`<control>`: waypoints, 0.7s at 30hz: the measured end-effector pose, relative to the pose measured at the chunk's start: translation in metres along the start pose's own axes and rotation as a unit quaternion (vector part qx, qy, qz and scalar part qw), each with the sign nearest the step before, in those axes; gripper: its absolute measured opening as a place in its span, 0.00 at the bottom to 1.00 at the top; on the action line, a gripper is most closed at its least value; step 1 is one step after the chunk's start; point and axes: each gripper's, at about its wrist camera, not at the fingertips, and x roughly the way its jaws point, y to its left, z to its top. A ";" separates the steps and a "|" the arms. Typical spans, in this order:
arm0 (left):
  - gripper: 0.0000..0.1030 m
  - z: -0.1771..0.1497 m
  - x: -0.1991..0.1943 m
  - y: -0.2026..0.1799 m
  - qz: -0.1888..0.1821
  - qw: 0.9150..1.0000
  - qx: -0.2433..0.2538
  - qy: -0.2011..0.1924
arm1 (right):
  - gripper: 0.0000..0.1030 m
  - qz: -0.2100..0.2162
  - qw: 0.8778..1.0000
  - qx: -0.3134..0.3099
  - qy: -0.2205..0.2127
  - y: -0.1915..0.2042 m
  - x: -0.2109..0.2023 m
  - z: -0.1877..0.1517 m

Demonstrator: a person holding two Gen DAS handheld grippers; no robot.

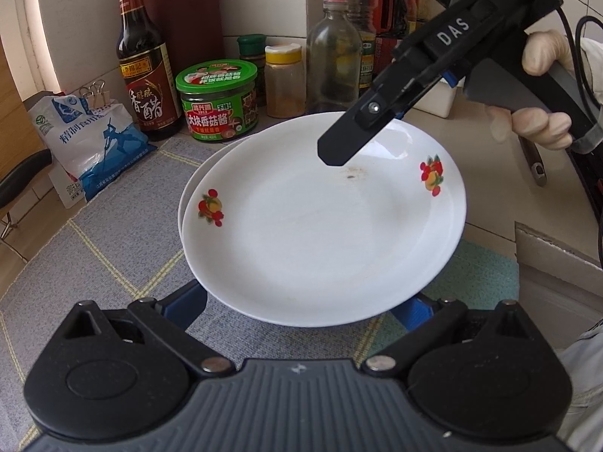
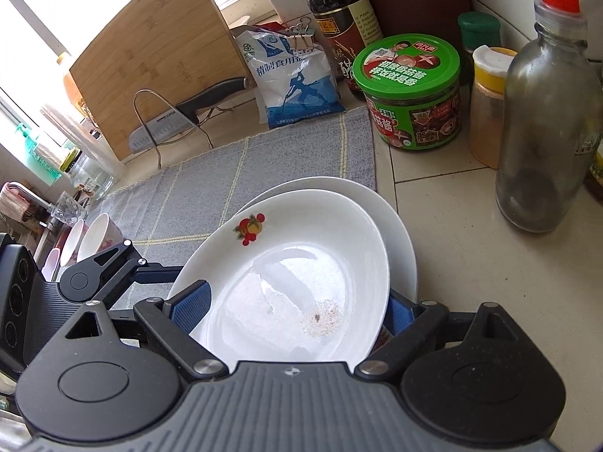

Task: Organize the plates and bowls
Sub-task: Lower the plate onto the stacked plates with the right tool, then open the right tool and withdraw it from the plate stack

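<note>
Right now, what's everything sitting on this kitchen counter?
plates: two, white with fruit prints, stacked on the mat
mat: one, grey checked
vinegar bottle: one, dark, at the back
sauce jar: one, green lid
spice jar: one, yellow lid
glass bottle: one, clear, red cap
salt bag: one, blue-white, clipped
cutting board: one, bamboo, leaning
knife: one, on wire rack
bowls: white, count unclear, far left
left gripper: around plate rim
right gripper: around plates
gloved hand: one

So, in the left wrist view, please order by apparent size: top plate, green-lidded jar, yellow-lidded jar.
1. top plate, though nearest the camera
2. green-lidded jar
3. yellow-lidded jar
</note>
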 end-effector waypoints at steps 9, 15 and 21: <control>0.99 0.000 0.000 -0.001 0.003 1.000 0.001 -0.007 | 0.93 -0.016 1.000 0.003 -0.007 0.001 -0.014 -0.006; 0.99 -0.004 -0.006 -0.002 0.021 1.000 -0.011 -0.013 | 0.93 -0.044 0.999 -0.005 -0.002 0.002 -0.015 -0.012; 0.99 -0.010 -0.023 0.001 0.044 0.997 -0.041 -0.041 | 0.95 -0.069 0.997 -0.029 -0.017 0.009 -0.020 -0.017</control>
